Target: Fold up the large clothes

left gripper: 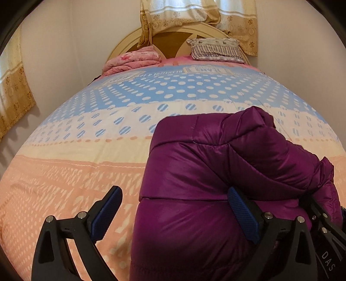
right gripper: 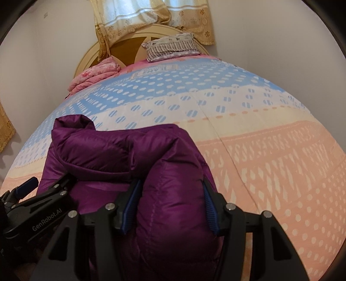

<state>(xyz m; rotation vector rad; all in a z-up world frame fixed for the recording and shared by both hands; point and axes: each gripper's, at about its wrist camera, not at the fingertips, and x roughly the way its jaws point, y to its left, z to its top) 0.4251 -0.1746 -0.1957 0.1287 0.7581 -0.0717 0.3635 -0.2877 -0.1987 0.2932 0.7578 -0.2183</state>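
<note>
Right gripper (right gripper: pixel 170 205) jaws clench purple jacket (right gripper: pixel 121 151); left gripper (left gripper: pixel 175 214) jaws released, only its view shows.

Bed (left gripper: pixel 86 173): purple jacket (left gripper: pixel 216 164), pillow (left gripper: pixel 216 48).

Jacket: purple quilted puffer jacket (left gripper: pixel 216 173) bundled on the bed (left gripper: pixel 86 173), near its foot.
Blanket: folded pink floral blanket (left gripper: pixel 134 59) at the bed's head, left.
Pillow: striped pillow (left gripper: pixel 216 50) at the head, right, against the arched wooden headboard (left gripper: pixel 166 39).
Curtain: patterned beige curtain (left gripper: pixel 194 15) behind the headboard.
</note>
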